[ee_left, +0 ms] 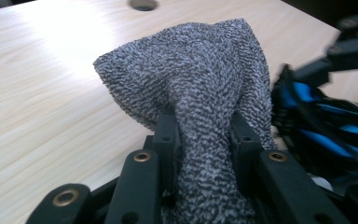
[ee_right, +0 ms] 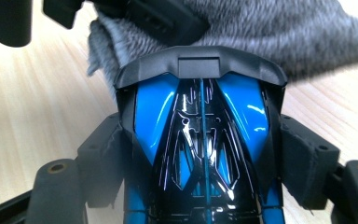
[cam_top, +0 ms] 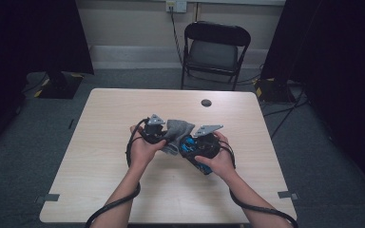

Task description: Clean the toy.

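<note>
A grey knitted cloth [cam_top: 178, 130] is bunched between the jaws of my left gripper [cam_top: 165, 137], which is shut on it. In the left gripper view the cloth [ee_left: 200, 70] stands up in a puffed fold above the gripper [ee_left: 205, 140], its black pads pinching it at the waist. My right gripper [cam_top: 193, 148] is shut on a glossy blue and black toy car [cam_top: 188, 144]. In the right gripper view the car [ee_right: 200, 116] sits lengthwise between the jaws of that gripper [ee_right: 205, 156], its black end against the cloth [ee_right: 284, 32]. Both grippers are held close together above the table's middle.
The light wooden table [cam_top: 123, 104] has a dark round hole [cam_top: 206, 102] near its far edge. A black folding chair [cam_top: 214, 47] stands beyond the table. Cables trail from both grippers along the forearms toward the table's near edge.
</note>
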The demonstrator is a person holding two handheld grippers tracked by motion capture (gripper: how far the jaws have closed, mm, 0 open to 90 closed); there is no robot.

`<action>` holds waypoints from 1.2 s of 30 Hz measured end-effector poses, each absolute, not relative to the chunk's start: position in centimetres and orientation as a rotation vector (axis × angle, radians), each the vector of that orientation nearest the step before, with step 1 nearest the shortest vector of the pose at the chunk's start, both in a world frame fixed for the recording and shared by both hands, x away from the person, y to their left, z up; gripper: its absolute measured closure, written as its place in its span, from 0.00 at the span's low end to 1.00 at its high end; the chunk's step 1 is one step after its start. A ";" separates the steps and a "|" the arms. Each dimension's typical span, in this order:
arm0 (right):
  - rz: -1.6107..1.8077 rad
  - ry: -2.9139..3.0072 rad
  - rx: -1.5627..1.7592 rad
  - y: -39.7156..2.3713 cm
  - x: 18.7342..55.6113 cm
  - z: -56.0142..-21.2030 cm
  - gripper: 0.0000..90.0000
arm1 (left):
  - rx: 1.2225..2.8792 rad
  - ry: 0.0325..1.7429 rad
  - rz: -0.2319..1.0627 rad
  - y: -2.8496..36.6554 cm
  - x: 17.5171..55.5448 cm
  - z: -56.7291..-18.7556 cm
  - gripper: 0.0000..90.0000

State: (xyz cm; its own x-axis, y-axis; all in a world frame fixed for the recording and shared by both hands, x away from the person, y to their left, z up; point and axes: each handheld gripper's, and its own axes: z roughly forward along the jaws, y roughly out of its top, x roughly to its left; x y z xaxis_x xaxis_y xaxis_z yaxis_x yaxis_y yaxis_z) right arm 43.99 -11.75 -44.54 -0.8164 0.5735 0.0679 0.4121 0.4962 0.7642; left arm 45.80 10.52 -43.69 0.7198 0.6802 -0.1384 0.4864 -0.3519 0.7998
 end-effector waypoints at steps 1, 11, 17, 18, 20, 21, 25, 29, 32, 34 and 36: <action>1.223 2.546 0.850 -11.7 44.0 -44.6 0.28 | 2.030 0.874 0.268 10.4 45.7 -43.7 0.78; 1.178 2.535 0.876 -12.2 44.4 -44.8 0.28 | 2.036 0.801 0.204 10.6 45.1 -43.7 0.79; 1.159 2.512 0.904 -12.8 44.9 -44.6 0.28 | 2.031 0.783 0.181 10.9 44.6 -43.7 0.79; 1.155 2.513 0.907 -12.9 45.0 -44.6 0.28 | 2.032 0.780 0.177 10.9 44.6 -43.7 0.79; 1.147 2.499 0.922 -13.2 45.2 -44.5 0.28 | 2.034 0.776 0.172 10.9 44.4 -43.7 0.79; 1.147 2.497 0.929 -13.4 45.3 -44.5 0.28 | 2.035 0.774 0.170 10.9 44.4 -43.7 0.79; 1.144 2.471 0.954 -14.0 45.6 -44.2 0.28 | 2.033 0.758 0.161 10.9 44.1 -43.6 0.79; 1.125 2.459 0.965 -14.4 45.9 -43.9 0.28 | 2.033 0.744 0.158 10.8 43.9 -43.5 0.79; 1.127 2.442 0.991 -14.8 46.2 -43.7 0.28 | 2.034 0.735 0.137 10.9 43.7 -43.4 0.79; 1.140 2.433 1.012 -15.1 46.4 -43.7 0.28 | 2.039 0.728 0.131 11.0 43.6 -43.4 0.79; 1.127 2.424 1.021 -15.3 46.5 -43.6 0.28 | 2.040 0.723 0.122 11.1 43.4 -43.5 0.79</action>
